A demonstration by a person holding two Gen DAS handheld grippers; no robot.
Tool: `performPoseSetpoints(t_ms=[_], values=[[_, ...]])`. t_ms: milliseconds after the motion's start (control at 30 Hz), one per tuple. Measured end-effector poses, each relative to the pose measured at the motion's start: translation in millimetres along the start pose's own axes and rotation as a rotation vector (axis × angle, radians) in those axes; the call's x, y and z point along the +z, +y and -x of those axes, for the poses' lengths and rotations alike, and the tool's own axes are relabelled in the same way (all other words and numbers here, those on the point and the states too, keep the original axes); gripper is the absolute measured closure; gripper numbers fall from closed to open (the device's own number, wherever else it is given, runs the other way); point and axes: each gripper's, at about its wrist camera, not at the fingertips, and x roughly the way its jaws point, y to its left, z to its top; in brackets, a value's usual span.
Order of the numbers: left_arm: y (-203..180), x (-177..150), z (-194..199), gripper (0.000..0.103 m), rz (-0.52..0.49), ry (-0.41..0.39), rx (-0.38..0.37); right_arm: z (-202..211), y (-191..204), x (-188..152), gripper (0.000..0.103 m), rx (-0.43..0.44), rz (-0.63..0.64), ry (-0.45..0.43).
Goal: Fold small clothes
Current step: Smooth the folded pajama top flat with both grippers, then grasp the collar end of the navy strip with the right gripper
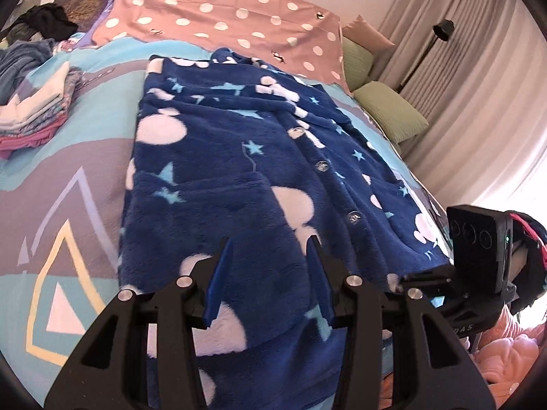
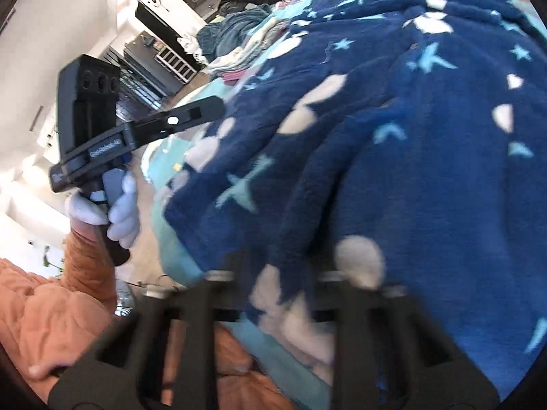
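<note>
A dark-blue fleece pyjama top with white blobs, pale-blue stars and clear buttons (image 1: 239, 171) lies spread button-side up on the bed (image 1: 68, 157), over a turquoise-and-grey patterned cover, its collar towards the head of the bed where a pink sheet with white polka dots (image 1: 222, 17) is draped. The left tongs (image 1: 268, 266) hover over the garment's near hem with their blue-padded fingers (image 1: 218, 283) partly apart — nothing sits between them. The right tongs (image 1: 396, 282) meet the hem at the garment's near right corner; from the right wrist view their tips are buried in blurred fleece, and they are closed to a narrow pinch on that hem. In the same view a white-gloved hand (image 2: 116, 205) grips the black handle of the left tool, with an orange quilted sleeve (image 2: 44, 307) below it. Near the bed's left edge sits a stack of folded pale and pink clothes (image 1: 34, 116), and beyond it — towards the far left corner — a loose heap of dark and blue-grey clothes (image 1: 37, 34). Two green cushions (image 1: 386, 109) lie off the bed's right edge.
</note>
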Motion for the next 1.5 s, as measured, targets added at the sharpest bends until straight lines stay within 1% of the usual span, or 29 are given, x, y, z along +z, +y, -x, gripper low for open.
performPoseSetpoints(t_ms=[33, 100, 167, 200, 233, 267, 333, 367, 400, 467, 500, 533, 567, 700, 733, 800, 867, 933, 967, 1033, 1100, 1167, 1233, 1300, 1333, 1400, 1433, 1467, 1500], values=[[2.1, 0.6, 1.7, 0.058, 0.007, -0.006, 0.005, 11.4, 5.5, 0.5, 0.098, -0.004, 0.022, -0.037], [6.9, 2.0, 8.1, 0.058, 0.021, -0.026, 0.010, 38.0, 12.4, 1.3, 0.098, 0.008, 0.026, -0.098], [11.4, 3.0, 13.5, 0.058, 0.029, -0.038, 0.014, 61.3, 15.5, -3.2, 0.098, 0.004, 0.026, -0.129], [13.6, 2.9, 14.7, 0.057, 0.030, -0.040, 0.020, 66.2, 14.7, -6.7, 0.098, -0.018, 0.030, -0.125], [15.2, 2.4, 15.1, 0.052, 0.031, -0.038, 0.028, 66.4, 11.8, -10.3, 0.098, -0.046, 0.028, -0.110], [18.7, 0.7, 14.2, 0.049, 0.032, -0.030, 0.042, 61.3, 4.3, -16.3, 0.098, -0.080, 0.008, -0.082], [23.6, -3.2, 9.7, 0.048, 0.028, -0.004, 0.067, 41.8, -15.4, -28.0, 0.097, -0.116, -0.073, -0.023], [26.2, -6.0, 7.1, 0.048, 0.030, 0.011, 0.076, 38.2, -20.1, -31.4, 0.096, -0.119, -0.098, -0.016], [29.9, -9.6, 3.5, 0.048, 0.041, 0.035, 0.082, 37.1, -24.6, -34.0, 0.092, -0.106, -0.125, -0.024], [36.1, -16.0, -0.4, 0.048, 0.064, 0.071, 0.088, 45.6, -26.4, -35.2, 0.090, -0.081, -0.146, -0.043], [38.5, -20.2, -0.8, 0.048, 0.067, 0.087, 0.095, 53.7, -24.9, -35.3, 0.082, -0.089, -0.141, -0.059], [39.5, -23.5, -0.1, 0.048, 0.065, 0.096, 0.098, 66.1, -23.4, -36.4, 0.071, -0.118, -0.127, -0.089], [40.2, -26.9, 1.1, 0.048, 0.063, 0.101, 0.097, 74.7, -23.4, -37.7, 0.068, -0.142, -0.123, -0.106], [45.7, -41.5, 8.7, 0.048, 0.093, 0.116, 0.061, 123.5, -40.3, -47.6, 0.066, -0.256, -0.188, -0.210], [46.5, -44.2, 9.8, 0.048, 0.101, 0.117, 0.056, 134.3, -46.7, -52.1, 0.064, -0.294, -0.215, -0.235], [50.1, -49.4, 14.2, 0.048, 0.127, 0.117, 0.044, 157.6, -67.7, -66.1, 0.061, -0.378, -0.315, -0.280], [53.2, -53.3, 17.2, 0.048, 0.149, 0.122, 0.041, 175.9, -88.1, -83.7, 0.061, -0.403, -0.403, -0.312], [55.0, -56.3, 18.3, 0.048, 0.177, 0.131, 0.023, 184.2, -101.6, -95.5, 0.061, -0.390, -0.464, -0.329], [54.7, -57.7, 18.7, 0.048, 0.184, 0.135, 0.015, 183.7, -107.9, -101.0, 0.061, -0.370, -0.495, -0.330], [50.4, -59.6, 19.2, 0.048, 0.177, 0.154, 0.007, 177.0, -115.2, -109.6, 0.060, -0.334, -0.532, -0.314], [45.6, -63.6, 19.0, 0.048, 0.185, 0.179, -0.025, 170.0, -121.1, -117.1, 0.060, -0.293, -0.558, -0.299], [42.4, -70.0, 19.4, 0.048, 0.206, 0.195, -0.050, 165.3, -125.2, -125.4, 0.057, -0.220, -0.582, -0.307], [42.3, -76.5, 21.2, 0.048, 0.232, 0.196, -0.065, 161.4, -125.9, -125.2, 0.045, -0.167, -0.593, -0.333], [47.5, -78.3, 18.9, 0.048, 0.272, 0.181, -0.090, 153.7, -134.0, -117.3, 0.039, -0.092, -0.612, -0.360], [51.7, -77.5, 16.1, 0.048, 0.302, 0.172, -0.110, 148.1, -136.5, -112.1, 0.039, -0.065, -0.618, -0.367], [56.4, -75.4, 12.6, 0.048, 0.344, 0.149, -0.148, 144.3, -138.4, -104.4, 0.040, -0.032, -0.616, -0.363], [56.9, -74.9, 11.6, 0.050, 0.356, 0.139, -0.155, 144.7, -138.5, -101.2, 0.049, -0.031, -0.616, -0.355], [55.8, -75.0, 11.8, 0.058, 0.363, 0.127, -0.152, 141.9, -138.1, -98.6, 0.058, -0.047, -0.617, -0.344], [55.7, -75.9, 11.6, 0.081, 0.368, 0.115, -0.150, 140.3, -138.9, -98.1, 0.082, -0.066, -0.625, -0.335]])
